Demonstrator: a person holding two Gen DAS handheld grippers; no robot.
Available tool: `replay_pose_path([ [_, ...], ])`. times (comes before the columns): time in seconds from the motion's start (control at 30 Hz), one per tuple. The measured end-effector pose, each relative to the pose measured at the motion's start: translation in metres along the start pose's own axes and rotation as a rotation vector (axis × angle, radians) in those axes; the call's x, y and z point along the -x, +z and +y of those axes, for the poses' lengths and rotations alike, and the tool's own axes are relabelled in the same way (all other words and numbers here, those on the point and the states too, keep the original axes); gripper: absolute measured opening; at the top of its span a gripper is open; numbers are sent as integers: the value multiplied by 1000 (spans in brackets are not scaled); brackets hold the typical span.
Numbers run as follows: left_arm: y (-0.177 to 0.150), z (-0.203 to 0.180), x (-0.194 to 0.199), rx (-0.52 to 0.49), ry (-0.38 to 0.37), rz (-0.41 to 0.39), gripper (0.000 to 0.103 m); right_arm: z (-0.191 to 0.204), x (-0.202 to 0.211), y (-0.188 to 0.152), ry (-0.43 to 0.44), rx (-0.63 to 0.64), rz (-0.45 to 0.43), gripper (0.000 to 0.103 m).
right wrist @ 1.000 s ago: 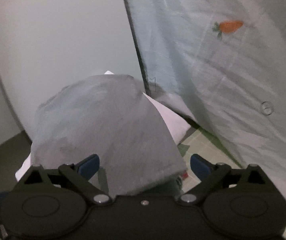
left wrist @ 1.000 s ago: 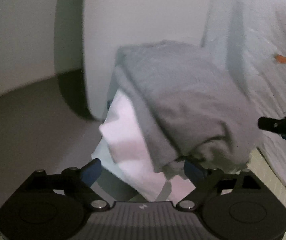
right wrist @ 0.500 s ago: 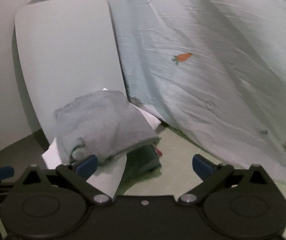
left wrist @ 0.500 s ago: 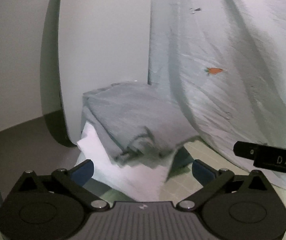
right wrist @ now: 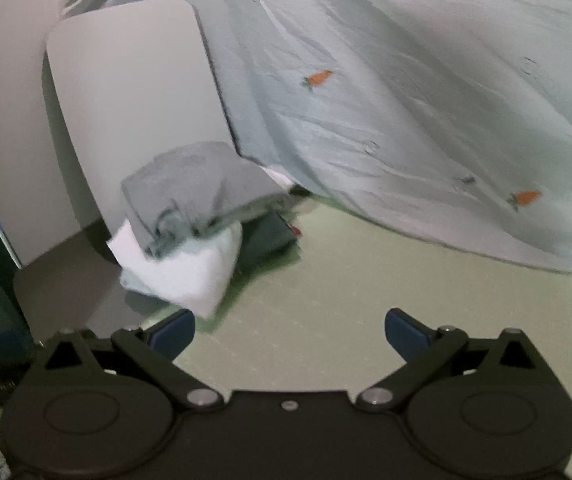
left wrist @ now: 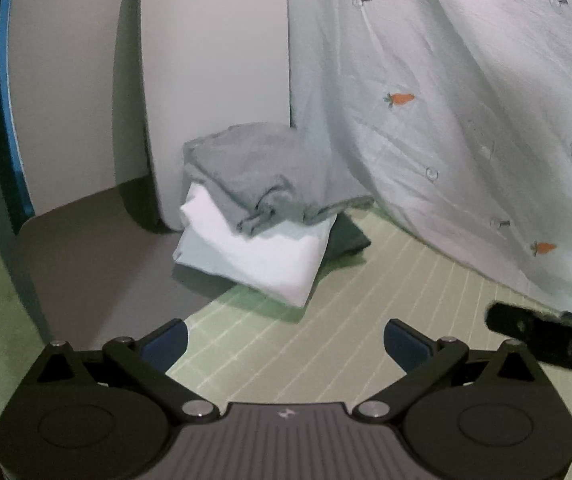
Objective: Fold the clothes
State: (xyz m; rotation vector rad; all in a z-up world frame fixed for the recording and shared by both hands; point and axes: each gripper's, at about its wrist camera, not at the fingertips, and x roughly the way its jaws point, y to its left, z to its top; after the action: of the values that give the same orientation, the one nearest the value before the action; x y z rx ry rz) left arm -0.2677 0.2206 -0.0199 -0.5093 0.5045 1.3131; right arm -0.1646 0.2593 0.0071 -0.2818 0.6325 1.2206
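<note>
1. Grey garment point(left wrist: 262, 178) lies folded atop a white garment point(left wrist: 270, 256) (a small stack), centre-left of frame.
2. Left gripper point(left wrist: 286, 340) jaws wide, holding nothing.
3. Right gripper point(right wrist: 290, 332) likewise.

Green striped mat point(left wrist: 326, 344): clothes stack point(left wrist: 262, 216) on it w/ prob. dark item point(left wrist: 350, 236) underneath.

Dim, soft indoor light with a faint pinkish cast at upper right. Fisheye bending darkens every corner. The right wrist view is motion-blurred; a deep shadow falls left of the leaning white panel point(left wrist: 214, 92).
</note>
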Motion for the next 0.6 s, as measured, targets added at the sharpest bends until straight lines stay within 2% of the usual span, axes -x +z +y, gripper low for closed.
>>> replay_pose_path([
  [0.27, -13, -1, 13, -15, -2, 19, 103, -12, 22, -42, -53, -24, 53, 102],
  [0.6, -17, -2, 23, -26, -27, 4, 103, -10, 38, -48, -77, -28, 31, 102],
])
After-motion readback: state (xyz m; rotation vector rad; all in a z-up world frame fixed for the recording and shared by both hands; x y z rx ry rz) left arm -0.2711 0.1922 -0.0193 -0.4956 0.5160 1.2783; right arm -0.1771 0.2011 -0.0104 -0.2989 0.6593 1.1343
